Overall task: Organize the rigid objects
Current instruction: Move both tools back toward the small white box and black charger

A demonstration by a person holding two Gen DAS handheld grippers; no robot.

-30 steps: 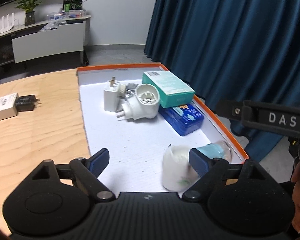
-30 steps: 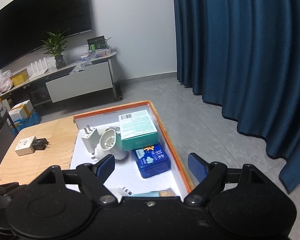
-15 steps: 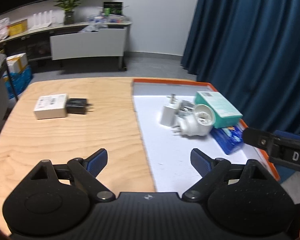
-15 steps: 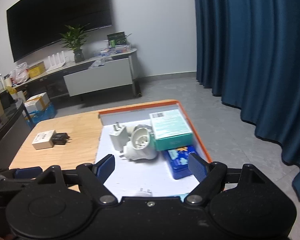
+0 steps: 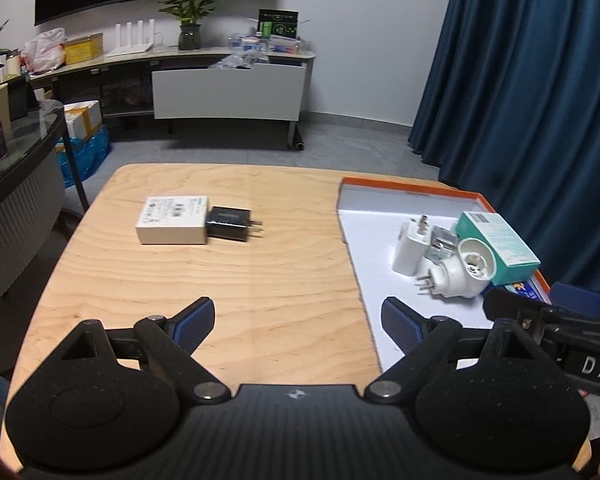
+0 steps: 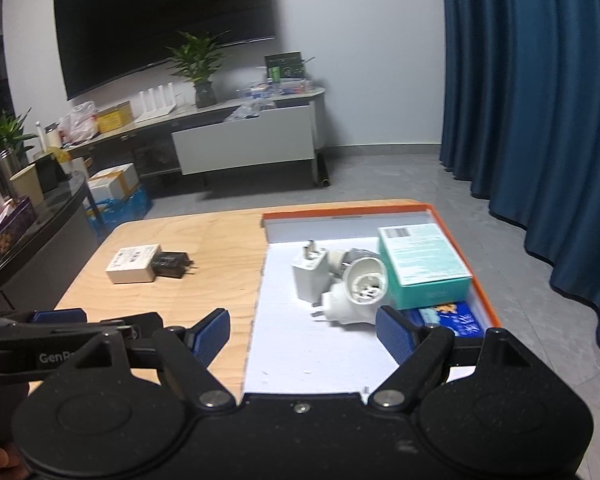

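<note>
An orange-rimmed white tray [image 5: 404,192] [image 6: 340,210] on the wooden table's right holds a white plug adapter [image 5: 410,250] [image 6: 310,276], a round white adapter [image 5: 466,274] [image 6: 358,290], a teal box [image 5: 498,242] [image 6: 422,266] and a blue tin [image 6: 450,320]. A white box [image 5: 174,219] [image 6: 134,264] and a black charger [image 5: 230,223] [image 6: 172,265] lie on the table's left. My left gripper [image 5: 298,326] is open and empty above the table's near middle. My right gripper [image 6: 304,334] is open and empty above the tray's near end.
The table [image 5: 220,280] ends in rounded corners at the far side. A dark blue curtain [image 5: 540,80] hangs to the right. A low cabinet with a plant [image 5: 188,8] stands at the back wall. A glass-topped counter [image 5: 16,148] is at the left.
Both grippers have swung left and pulled back; the left one has left the tray and now faces the table's middle. The white and blue object near the tray's front is out of view.
</note>
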